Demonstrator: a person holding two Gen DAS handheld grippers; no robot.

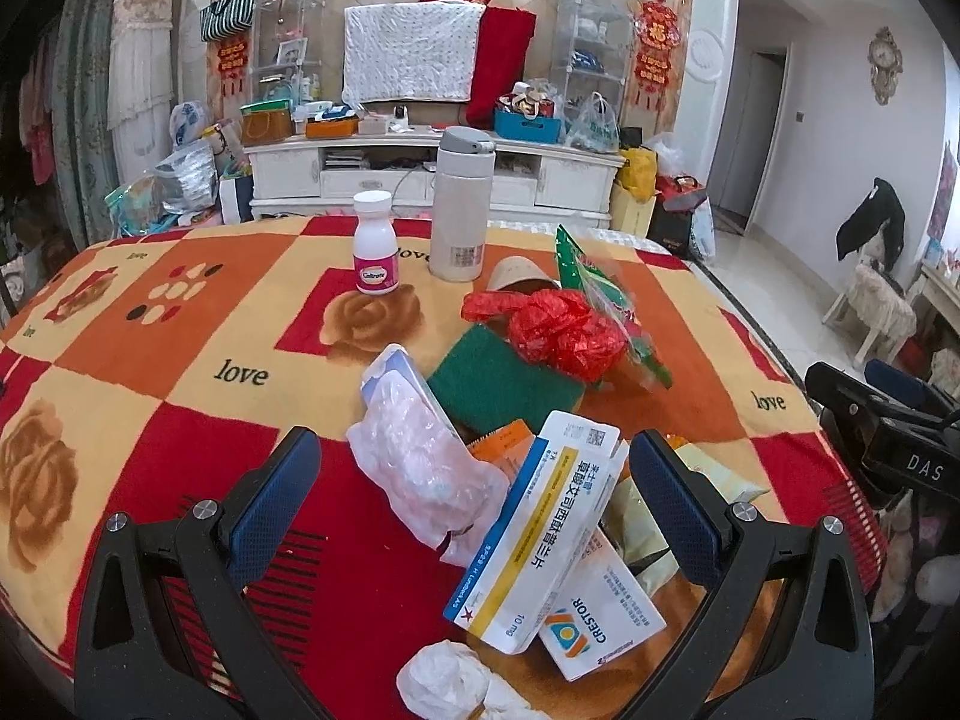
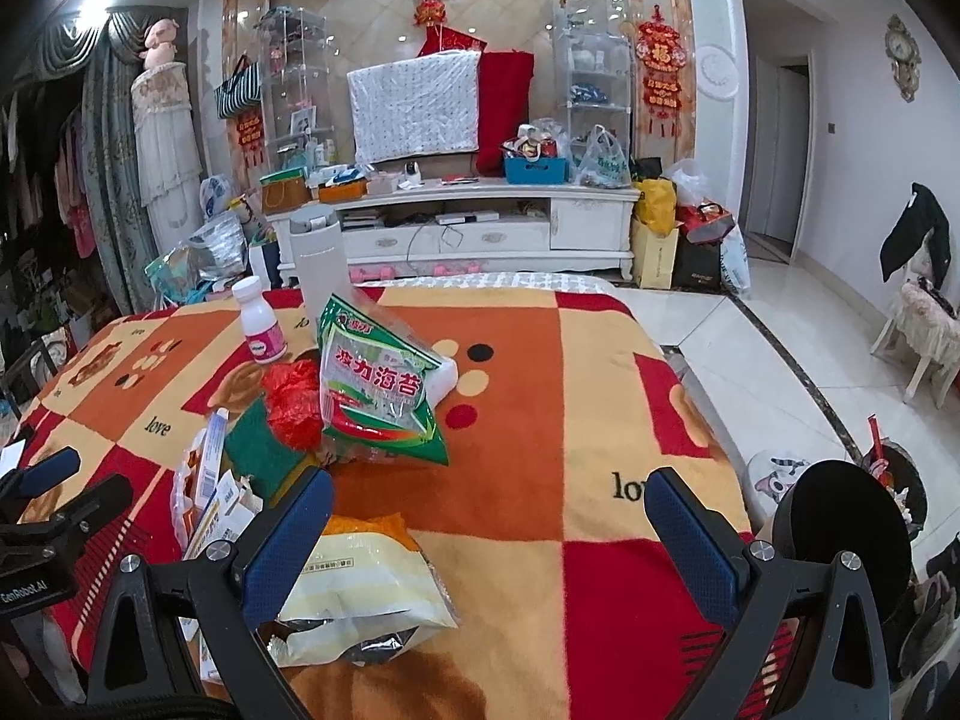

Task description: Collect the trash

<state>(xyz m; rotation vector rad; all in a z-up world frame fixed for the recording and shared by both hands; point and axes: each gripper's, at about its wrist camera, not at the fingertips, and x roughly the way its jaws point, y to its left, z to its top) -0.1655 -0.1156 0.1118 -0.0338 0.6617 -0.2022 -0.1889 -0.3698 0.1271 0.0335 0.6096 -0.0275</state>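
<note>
Trash lies on a table under a patterned blanket (image 1: pixel 180 324). My left gripper (image 1: pixel 474 480) is open over a crumpled clear plastic bag (image 1: pixel 414 468) and white medicine boxes (image 1: pixel 540 528); a white tissue wad (image 1: pixel 444 684) lies below. Further off are a green pad (image 1: pixel 498 378), a red crumpled wrapper (image 1: pixel 558 330), a green seaweed bag (image 1: pixel 600 294) and a tipped paper cup (image 1: pixel 516 276). My right gripper (image 2: pixel 489 516) is open and empty; a yellow-white snack bag (image 2: pixel 360 588) lies by its left finger. The seaweed bag (image 2: pixel 378 384) and red wrapper (image 2: pixel 294 396) lie ahead.
A white thermos (image 1: pixel 462 204) and a pink-labelled pill bottle (image 1: pixel 373 243) stand at the table's far side. A black bin (image 2: pixel 852 546) stands off the table's right edge. A TV cabinet (image 2: pixel 480 228) is behind.
</note>
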